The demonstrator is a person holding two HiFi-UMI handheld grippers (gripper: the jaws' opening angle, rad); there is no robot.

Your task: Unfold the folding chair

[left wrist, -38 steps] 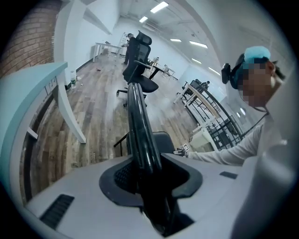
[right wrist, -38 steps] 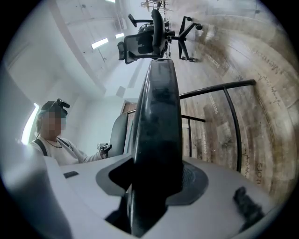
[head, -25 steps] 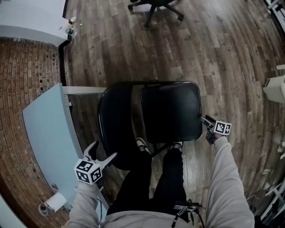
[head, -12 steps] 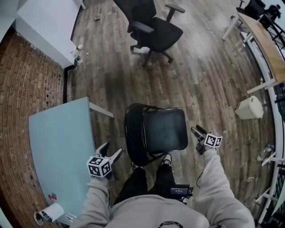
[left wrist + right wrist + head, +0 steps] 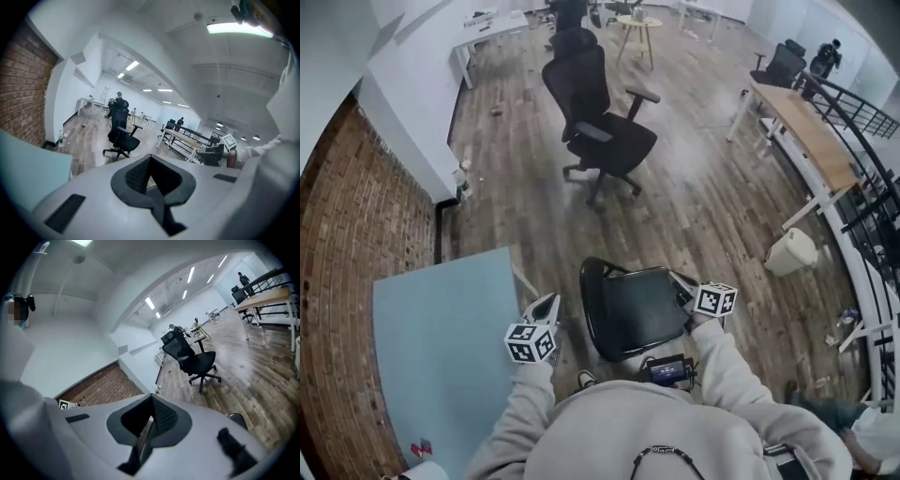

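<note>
The folding chair stood opened on the wooden floor, directly in front of the person. The left gripper was between it and the blue worktop. The right gripper seemed to be over the seat's corner. Both pairs of fingers had just closed fully, with nothing between them.
</note>
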